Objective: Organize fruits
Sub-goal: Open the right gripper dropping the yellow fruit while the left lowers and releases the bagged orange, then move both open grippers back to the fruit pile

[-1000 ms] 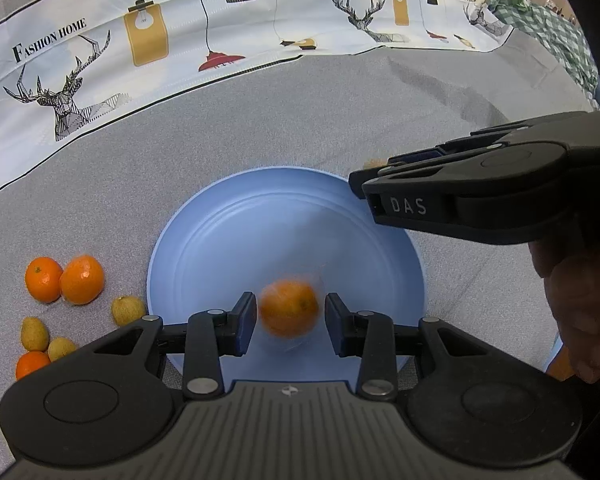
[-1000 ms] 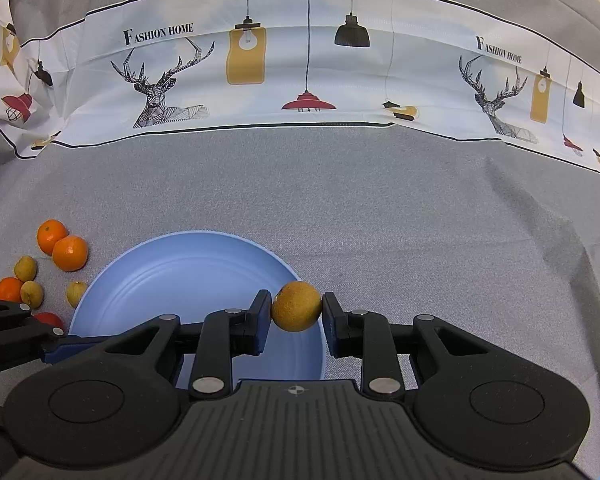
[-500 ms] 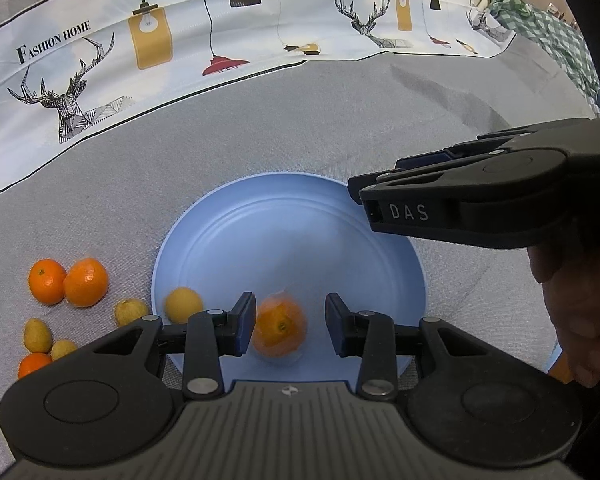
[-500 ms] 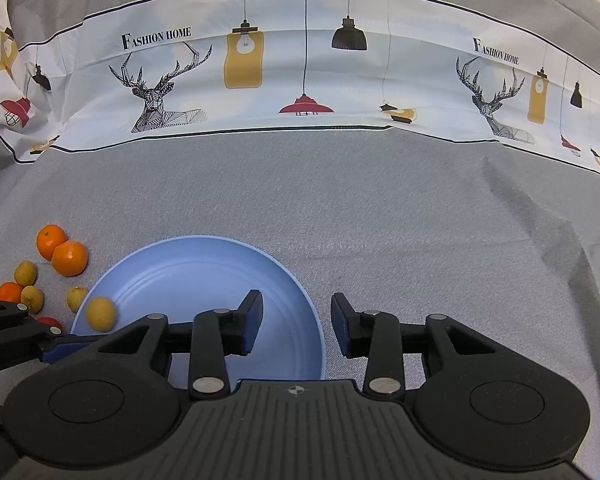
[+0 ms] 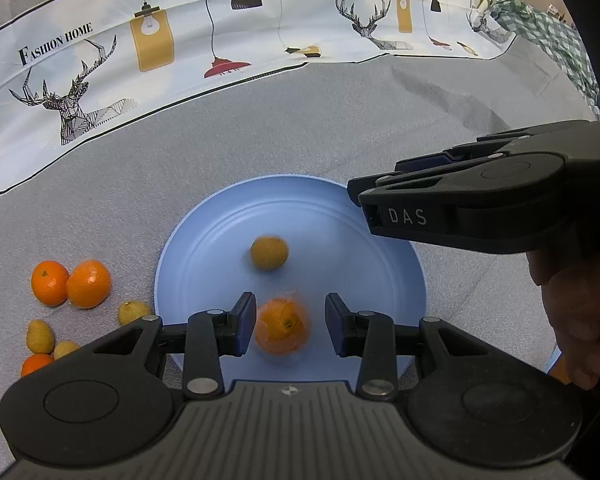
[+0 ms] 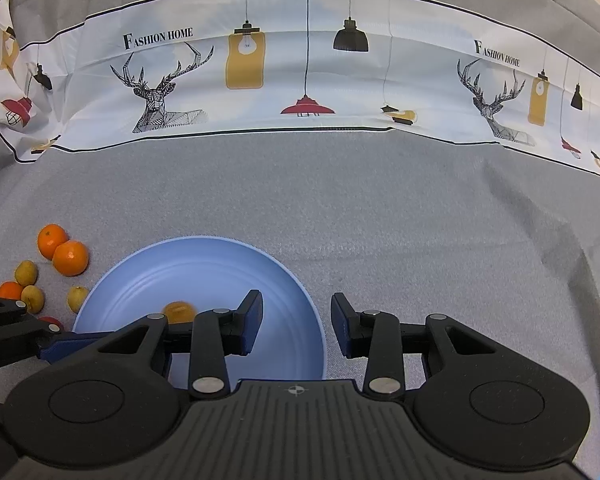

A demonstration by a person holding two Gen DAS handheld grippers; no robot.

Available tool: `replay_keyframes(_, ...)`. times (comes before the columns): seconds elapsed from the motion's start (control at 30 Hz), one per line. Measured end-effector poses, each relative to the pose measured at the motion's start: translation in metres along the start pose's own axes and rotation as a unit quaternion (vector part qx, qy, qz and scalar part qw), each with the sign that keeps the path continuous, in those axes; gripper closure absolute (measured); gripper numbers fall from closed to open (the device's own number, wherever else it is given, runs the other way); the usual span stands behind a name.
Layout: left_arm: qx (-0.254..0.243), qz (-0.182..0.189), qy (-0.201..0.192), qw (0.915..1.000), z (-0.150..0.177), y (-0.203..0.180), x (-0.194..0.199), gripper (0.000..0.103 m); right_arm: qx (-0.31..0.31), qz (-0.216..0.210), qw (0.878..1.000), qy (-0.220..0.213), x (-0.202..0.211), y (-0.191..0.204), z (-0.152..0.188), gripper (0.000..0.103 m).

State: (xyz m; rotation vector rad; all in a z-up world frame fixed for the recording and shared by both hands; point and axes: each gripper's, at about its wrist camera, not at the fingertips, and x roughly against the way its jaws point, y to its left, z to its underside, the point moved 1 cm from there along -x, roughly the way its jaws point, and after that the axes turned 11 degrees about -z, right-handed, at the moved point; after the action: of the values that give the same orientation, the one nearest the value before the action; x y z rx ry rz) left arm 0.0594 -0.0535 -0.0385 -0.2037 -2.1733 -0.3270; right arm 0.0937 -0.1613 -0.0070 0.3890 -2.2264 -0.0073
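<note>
I see the desk (image 6: 380, 220) covered in a wrinkled grey cloth, with a white printed strip (image 6: 300, 80) of deer and lamps lying across its far side. Directly on the cloth sits a blue plate (image 5: 220, 240), and just left of it a loose cluster of fruit: two oranges (image 5: 70, 283) touching each other, three small yellow-green fruits (image 5: 40, 336) nearer me, and another orange (image 5: 36, 364) at the edge of my left view.

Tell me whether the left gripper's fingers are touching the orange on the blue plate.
Apart. The left wrist view shows blue plate visible between the orange and each of the fingers.
</note>
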Motion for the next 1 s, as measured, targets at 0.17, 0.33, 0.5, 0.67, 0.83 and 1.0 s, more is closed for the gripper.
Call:
replay_keyframes(0.17,0.0,0.0,0.0,1.0,-0.001,0.0,0.001,0.061,0.001,0.001,1.0,0.0,0.0,0.001,0.0,0.064)
replay_keyframes(0.33,0.0,-0.001,0.0,1.0,0.0,0.0,0.001,0.061,0.001,0.002,1.0,0.0,0.0,0.001,0.0,0.064)
replay_keyframes(0.5,0.0,-0.001,0.0,1.0,-0.001,0.0,0.002,0.061,0.0,0.003,1.0,-0.001,-0.001,0.002,0.0,0.064)
replay_keyframes(0.67,0.0,-0.005,-0.003,1.0,0.0,0.003,0.004,0.061,0.007,0.005,1.0,-0.004,0.0,0.007,-0.002,0.064)
replay_keyframes(0.83,0.006,-0.013,-0.004,0.9999,0.001,0.01,0.008,0.061,0.012,0.004,1.0,-0.011,0.001,0.013,-0.004,0.064)
replay_keyframes(1.0,0.014,-0.021,-0.012,0.9996,0.001,0.02,0.013,0.067,0.008,0.004,1.0,-0.026,0.004,0.017,-0.007,0.069)
